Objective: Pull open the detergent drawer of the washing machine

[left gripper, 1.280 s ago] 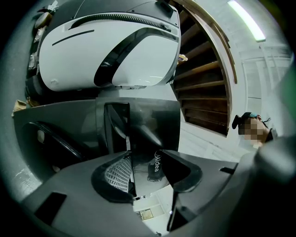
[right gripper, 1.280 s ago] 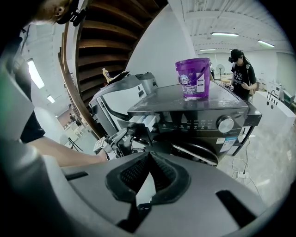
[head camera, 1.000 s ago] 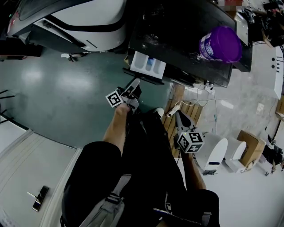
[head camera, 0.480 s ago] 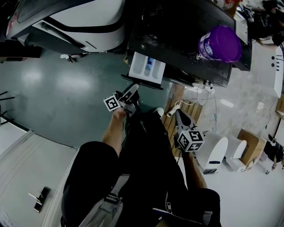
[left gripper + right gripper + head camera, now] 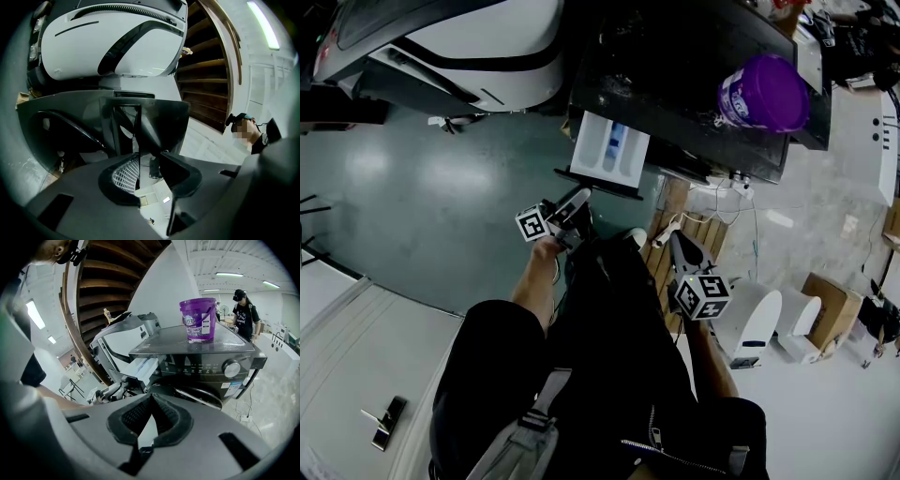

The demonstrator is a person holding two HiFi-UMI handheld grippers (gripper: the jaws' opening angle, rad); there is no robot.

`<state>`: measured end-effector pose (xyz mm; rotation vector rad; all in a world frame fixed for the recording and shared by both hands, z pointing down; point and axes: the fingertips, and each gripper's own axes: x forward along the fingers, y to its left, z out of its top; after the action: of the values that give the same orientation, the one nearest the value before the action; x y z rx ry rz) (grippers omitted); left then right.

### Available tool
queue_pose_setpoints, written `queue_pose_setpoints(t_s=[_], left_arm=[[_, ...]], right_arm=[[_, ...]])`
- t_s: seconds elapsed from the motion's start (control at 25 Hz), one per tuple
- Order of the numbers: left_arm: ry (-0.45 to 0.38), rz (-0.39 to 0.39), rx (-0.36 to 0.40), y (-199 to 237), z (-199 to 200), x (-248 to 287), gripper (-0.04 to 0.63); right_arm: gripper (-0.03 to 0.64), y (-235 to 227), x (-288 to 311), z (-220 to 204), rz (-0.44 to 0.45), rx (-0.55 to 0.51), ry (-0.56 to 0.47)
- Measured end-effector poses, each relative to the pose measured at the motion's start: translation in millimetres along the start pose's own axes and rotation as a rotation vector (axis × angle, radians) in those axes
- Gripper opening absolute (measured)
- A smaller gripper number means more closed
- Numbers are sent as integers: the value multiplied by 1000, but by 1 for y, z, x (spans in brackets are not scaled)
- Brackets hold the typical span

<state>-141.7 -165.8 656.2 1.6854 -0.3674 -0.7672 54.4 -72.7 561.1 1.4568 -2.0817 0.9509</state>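
A test hall or lab: painted floor, ceiling strip lights, freestanding washing machine, big white machine beside it

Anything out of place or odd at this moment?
Only the purple bucket, which stands upright on top of the washing machine, an unusual spot for it. The detergent drawer sticks out from the front, but that is the task itself.

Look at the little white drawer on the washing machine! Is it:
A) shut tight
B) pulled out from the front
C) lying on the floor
B: in the head view the white drawer sticks out from the front of the dark washing machine, with its compartments open to see.
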Motion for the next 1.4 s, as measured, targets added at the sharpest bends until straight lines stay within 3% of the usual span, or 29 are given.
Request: queue_pose_setpoints(t_s=[0.44, 0.64, 0.76, 1.0, 1.4], left_arm=[[60, 78, 7, 18, 0, -7, 125], [58, 130, 15, 22, 0, -15, 49], [67, 149, 35, 19, -1, -20, 44], [75, 244, 142, 13, 9, -35, 21], [148, 366, 405, -23, 26, -45, 20]], right_arm=[[6, 3, -2, 0, -8, 1, 0], [6, 4, -1, 0, -8, 1, -14], [6, 7, 1, 3, -1, -3, -25], [6, 15, 7, 13, 16, -27, -49], [5, 20, 17, 47, 41, -108, -111]])
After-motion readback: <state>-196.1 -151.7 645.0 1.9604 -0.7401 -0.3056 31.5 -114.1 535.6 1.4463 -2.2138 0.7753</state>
